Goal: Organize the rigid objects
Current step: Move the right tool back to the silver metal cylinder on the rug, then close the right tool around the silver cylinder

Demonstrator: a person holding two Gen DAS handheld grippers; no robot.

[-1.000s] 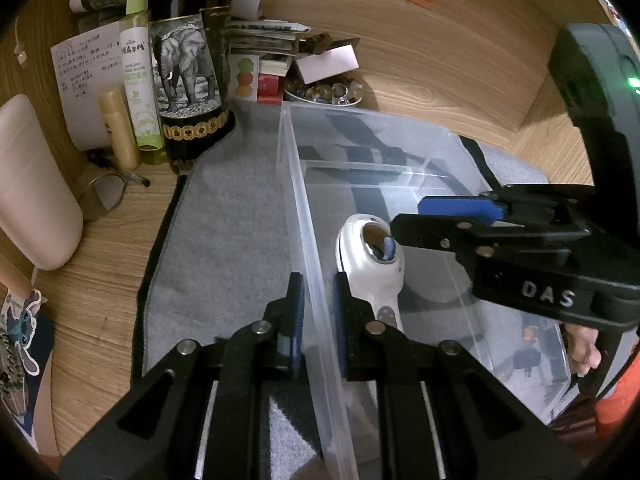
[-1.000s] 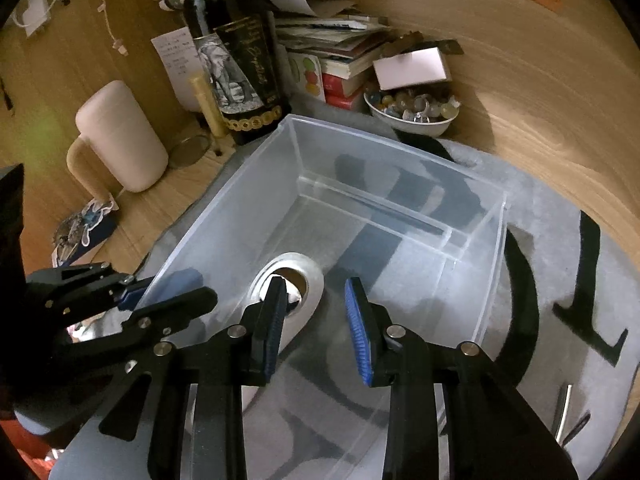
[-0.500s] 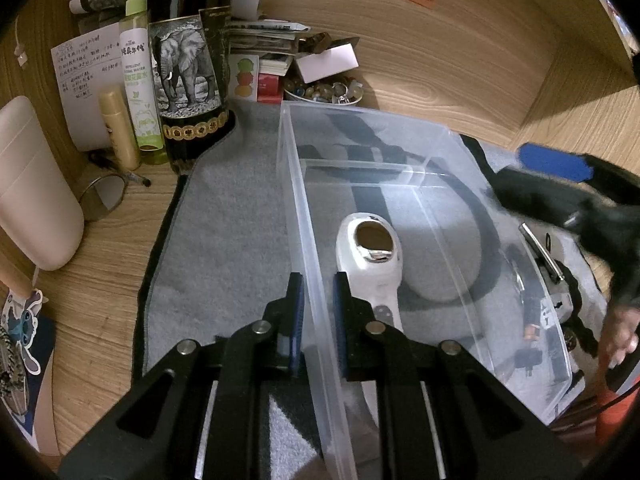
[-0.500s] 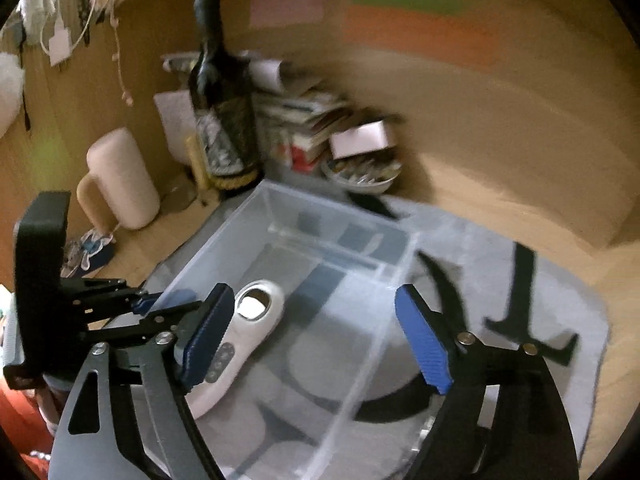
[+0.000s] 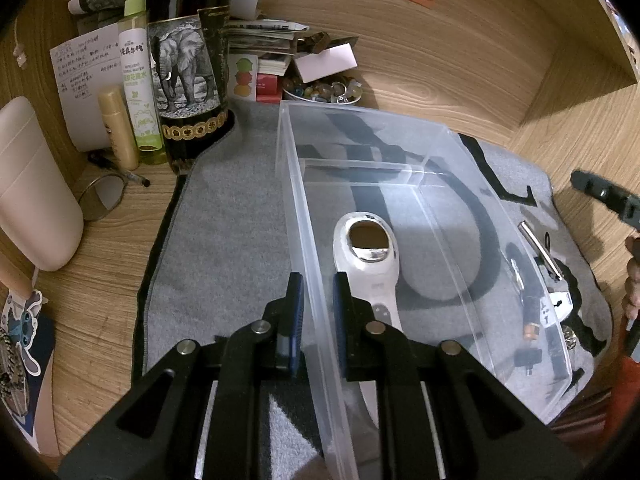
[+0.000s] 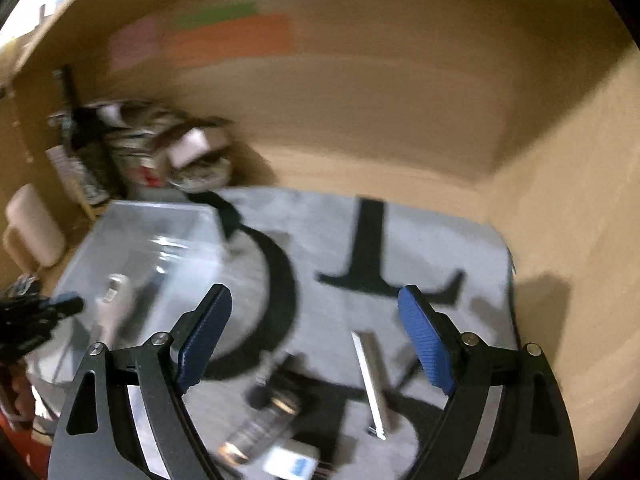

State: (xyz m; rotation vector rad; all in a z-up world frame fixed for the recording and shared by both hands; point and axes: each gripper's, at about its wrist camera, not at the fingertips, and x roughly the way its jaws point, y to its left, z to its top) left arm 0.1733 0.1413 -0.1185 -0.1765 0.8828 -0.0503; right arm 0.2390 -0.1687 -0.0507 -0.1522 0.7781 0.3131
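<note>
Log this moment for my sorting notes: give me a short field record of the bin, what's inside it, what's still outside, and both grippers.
bin: clear plastic bin on the grey mat
inside bin: white handheld device, lying flat
outside bin: metal bar and small blurred items on the mat
left gripper: shut on the bin's near wall
right gripper: jaws just opened wide, nothing between them, above the loose items
</note>
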